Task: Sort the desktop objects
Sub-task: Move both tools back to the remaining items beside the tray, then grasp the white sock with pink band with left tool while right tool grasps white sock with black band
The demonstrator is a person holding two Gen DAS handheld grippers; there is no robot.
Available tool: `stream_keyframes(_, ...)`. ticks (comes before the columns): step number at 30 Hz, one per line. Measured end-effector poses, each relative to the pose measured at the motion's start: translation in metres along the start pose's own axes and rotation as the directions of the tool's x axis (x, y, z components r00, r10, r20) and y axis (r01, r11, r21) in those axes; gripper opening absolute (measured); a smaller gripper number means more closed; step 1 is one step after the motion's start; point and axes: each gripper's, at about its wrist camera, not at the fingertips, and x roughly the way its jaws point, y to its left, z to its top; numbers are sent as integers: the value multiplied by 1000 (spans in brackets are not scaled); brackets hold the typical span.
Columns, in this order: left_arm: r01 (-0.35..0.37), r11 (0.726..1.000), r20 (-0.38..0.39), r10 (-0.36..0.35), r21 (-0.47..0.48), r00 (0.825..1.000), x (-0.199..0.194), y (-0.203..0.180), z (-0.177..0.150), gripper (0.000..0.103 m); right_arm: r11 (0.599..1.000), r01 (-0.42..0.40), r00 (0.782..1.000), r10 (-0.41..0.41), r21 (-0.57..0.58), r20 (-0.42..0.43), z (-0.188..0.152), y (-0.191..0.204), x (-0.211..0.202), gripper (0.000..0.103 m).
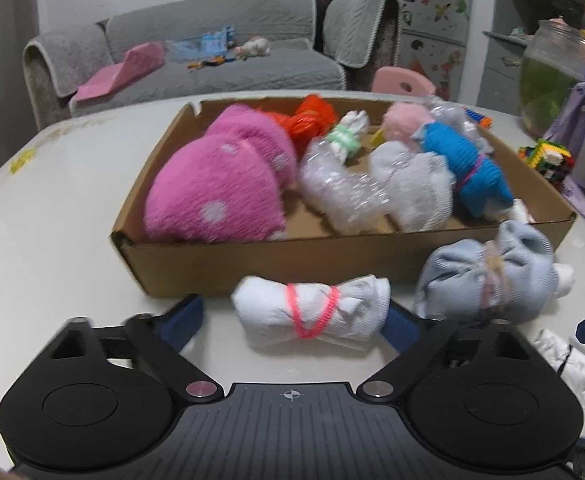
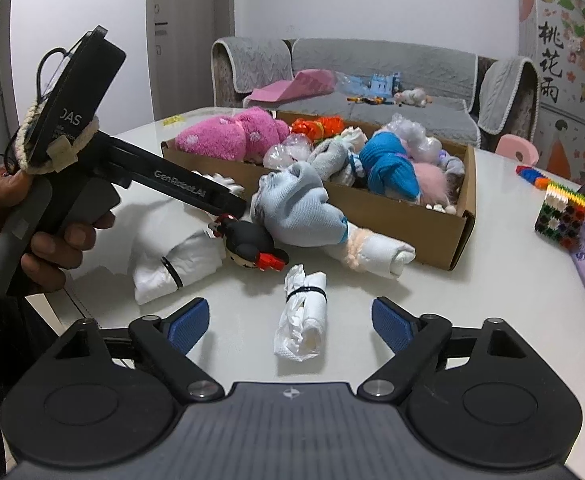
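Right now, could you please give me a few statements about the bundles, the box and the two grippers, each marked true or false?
1. The white bundle with the pink band lies inside the cardboard box. False: it lies on the table in front of the box.
2. The right gripper is open around the white bundle with the black band. True.
3. The pink spotted plush is in the box. True.
4. The left gripper is shut. False: its jaws stand wide apart, either side of the pink-banded bundle.
5. The light blue bundle is in the box. False: it lies outside.
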Motion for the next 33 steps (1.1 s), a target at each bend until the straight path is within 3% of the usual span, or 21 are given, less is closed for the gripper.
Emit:
stream_keyframes(3,-10,1000,4,10,-4,1000,-5,7,-2,85,1000,3,1000,-3,12,-10,0,-1,2,80)
stream_keyframes(8,-32,999,28,31,5,999,-12,12,-4,94,1000,15,1000,-15,9,-12,2,1,4,82)
stream_keyframes(19,-21,1000,6,21,23,1000,0,6,2,98,1000,14,1000,-14,11,-15,2,3,5,83)
stream_keyframes(20,-16,1000,-4,16,22,1000,1,6,2,98,1000,17,1000,-17,11,-14,2,3,4,81)
stream_keyframes(22,-7,1000,-11,7,15,1000,2,7,2,95,1000,20,1000,-20,14,-3,3,4,2,53)
stream_keyframes(23,-1,1000,-8,2,13,1000,1,7,2,92,1000,16,1000,-16,16,0,3,3,1,44)
stream_keyframes(25,11,1000,2,-11,22,1000,-1,7,1,76,1000,12,1000,-12,12,0,4,4,0,19)
stream_keyframes(33,6,997,24,-8,73,1000,-21,0,-5,72,999,24,1000,-23,-26,16,6,7,-4,17)
